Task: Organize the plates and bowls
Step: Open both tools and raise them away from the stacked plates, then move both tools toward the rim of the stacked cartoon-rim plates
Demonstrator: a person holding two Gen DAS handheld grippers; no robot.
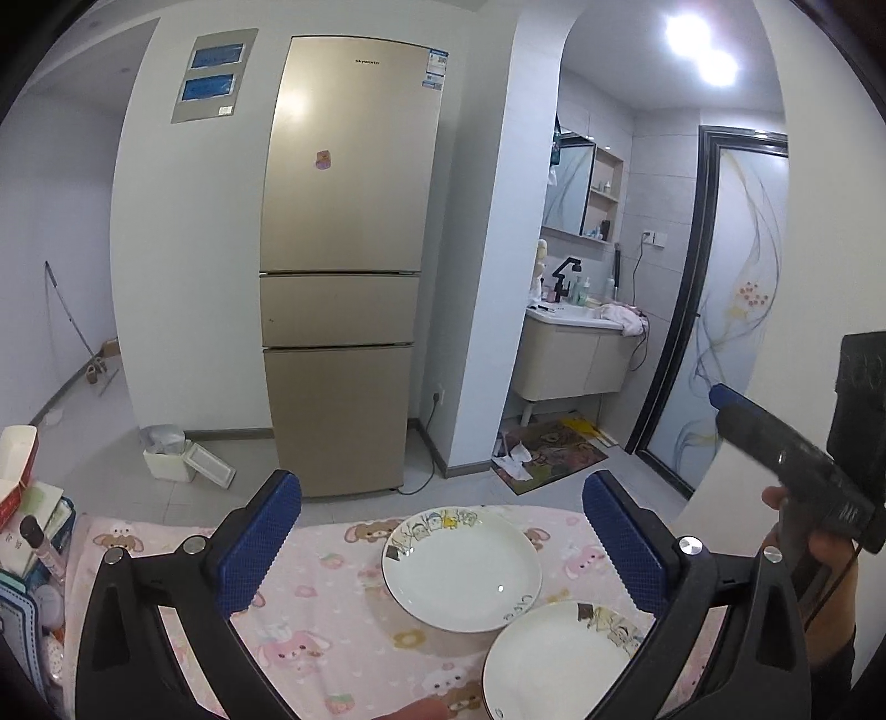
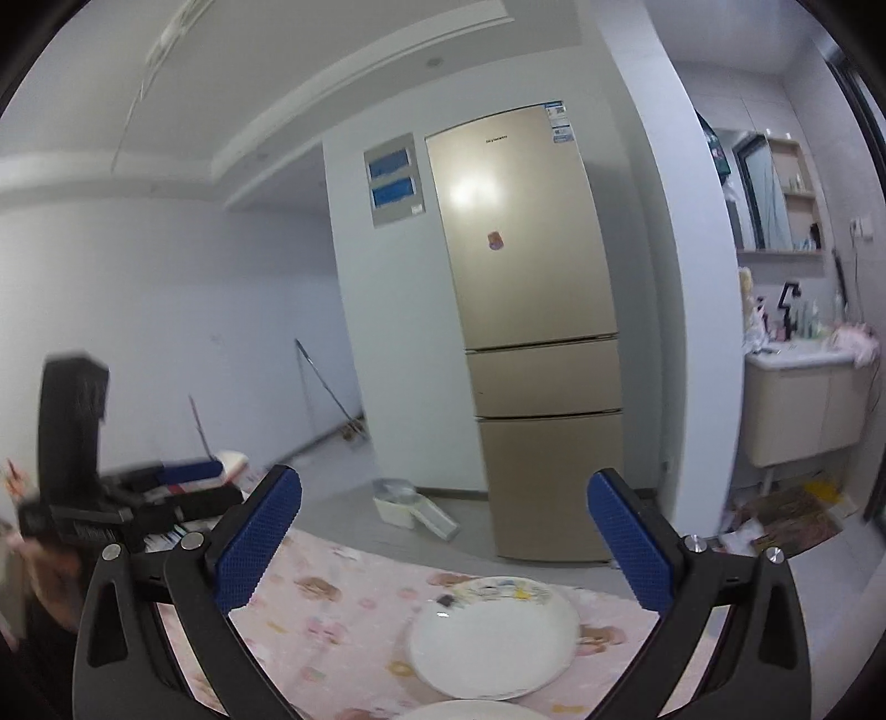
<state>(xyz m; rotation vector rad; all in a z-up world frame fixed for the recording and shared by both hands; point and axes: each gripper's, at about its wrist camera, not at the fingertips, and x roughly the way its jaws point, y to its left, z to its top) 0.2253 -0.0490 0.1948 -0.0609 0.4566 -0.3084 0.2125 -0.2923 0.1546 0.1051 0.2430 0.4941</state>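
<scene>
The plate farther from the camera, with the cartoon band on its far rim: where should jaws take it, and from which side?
Grip the far plate by its raised rim, one jaw above and one below. Come from the bare side toward the left gripper, since the near plate crowds its opposite edge. It lies flat on the pink cloth, so only the rim offers purchase.

**Even indoor light, sharp on the left, smeared on the right**

A ceiling lamp [image 1: 700, 50] burns out to white at one o'clock in the left wrist view and throws a soft glare patch on the fridge door [image 1: 290, 105]. That view is crisp. The right wrist view is motion-blurred: the plate [image 2: 493, 645] and the other hand-held gripper [image 2: 188, 473] at nine o'clock smear. Both fisheye views bend walls outward and darken to black at the corners. Shadows are faint.
</scene>
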